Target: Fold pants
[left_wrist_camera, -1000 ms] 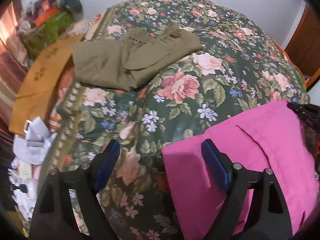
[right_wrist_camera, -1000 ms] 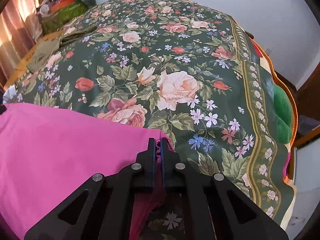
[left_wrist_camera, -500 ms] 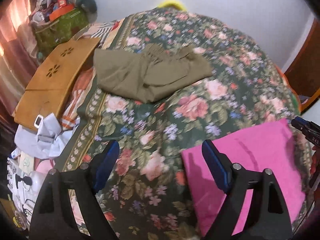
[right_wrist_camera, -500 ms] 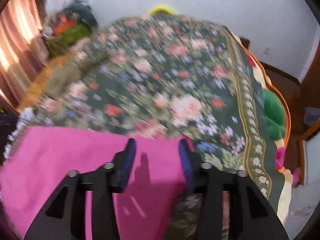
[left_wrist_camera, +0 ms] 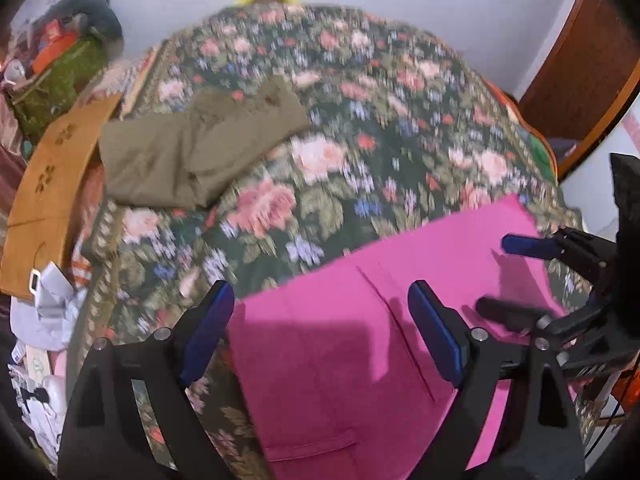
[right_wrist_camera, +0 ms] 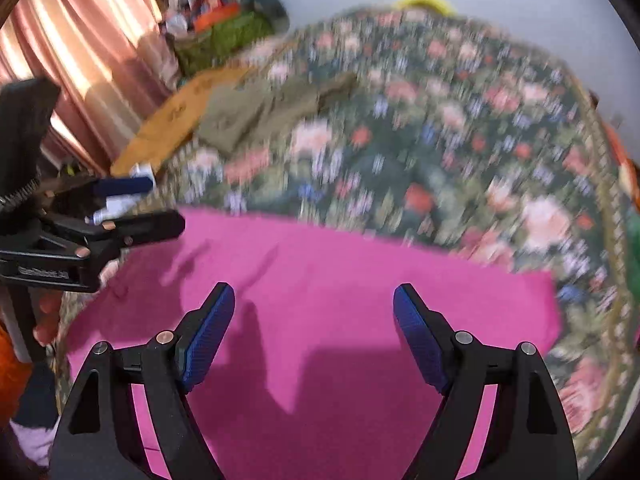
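Hanging over the bed, the left gripper (left_wrist_camera: pixel 320 332), with both blue pads spread wide apart and nothing between them. Just under it, the pink pants (left_wrist_camera: pixel 360 340), folded flat on the near part of the flowery bedspread (left_wrist_camera: pixel 360 140), one pad over the pink cloth and the other over the flowers past its left edge. Hanging wide apart too, the right gripper (right_wrist_camera: pixel 314 336), holding nothing, right above the same pink pants (right_wrist_camera: pixel 320 280). Seen from each side: the right gripper (left_wrist_camera: pixel 516 276) at the right edge of the pink cloth, and the left gripper (right_wrist_camera: pixel 144 206) at the left edge. Farther back on the bedspread (right_wrist_camera: pixel 440 140), well apart from the pink pair, some folded olive pants (left_wrist_camera: pixel 192 152), blurry in the right view (right_wrist_camera: pixel 260 112). Beside the bed on the left, a brown bag (left_wrist_camera: pixel 48 184), and beyond it a green bag (left_wrist_camera: pixel 60 84) with a pile of things on top. By the window, pink curtains (right_wrist_camera: pixel 88 60).
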